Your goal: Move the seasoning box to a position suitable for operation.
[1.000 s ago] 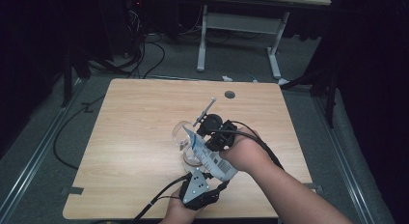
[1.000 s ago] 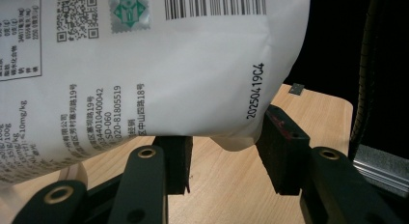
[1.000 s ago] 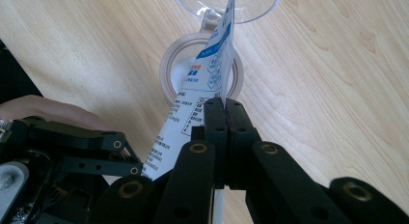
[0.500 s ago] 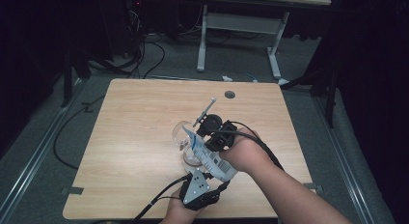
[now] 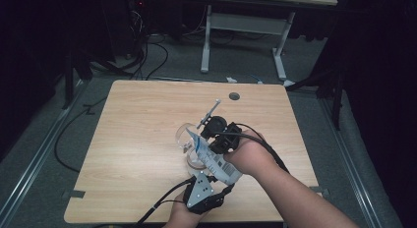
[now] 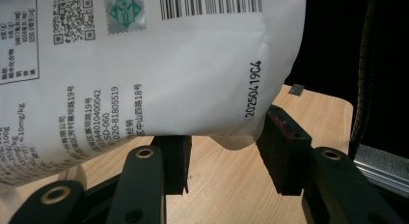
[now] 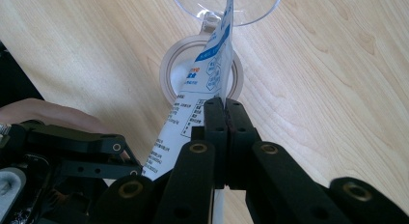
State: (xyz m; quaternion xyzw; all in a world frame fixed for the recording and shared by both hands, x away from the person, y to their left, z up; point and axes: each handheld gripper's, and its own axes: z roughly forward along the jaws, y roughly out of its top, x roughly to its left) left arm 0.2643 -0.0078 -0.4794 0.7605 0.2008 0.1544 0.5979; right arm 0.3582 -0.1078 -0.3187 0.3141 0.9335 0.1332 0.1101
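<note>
1. While both hands hang over the near half of the table (image 5: 137,105), we hold a white printed pouch (image 5: 216,161) between two tools, nearest us the left gripper (image 5: 209,181), whose pads bracket the pouch's bulging bottom end; in the left gripper view that end (image 6: 144,64) sits between the spread jaws, the right pad touching its corner, the other pad's contact hidden, so we cannot tell whether it is truly clamped.
2. Just beyond, our right gripper (image 5: 216,139) has its jaws pressed together on the pouch's flat edge; the right gripper view shows the pads (image 7: 225,118) pinching that seam (image 7: 212,84).
3. Farther on, the pouch's upper tip reaches the rim of a clear glass bowl (image 5: 186,135), which lies tilted beside a roll of tape (image 5: 195,160).
4. Farthest, a thin metal rod (image 5: 209,112) and a round cable hole (image 5: 234,96) sit apart from the work.
5. We judge the risks thus: the bottom could slump free of the loose left jaws; the bowl, unsteady on its side, could roll when nudged by the tip; and anything poured could miss the rim and land on the tape.
</note>
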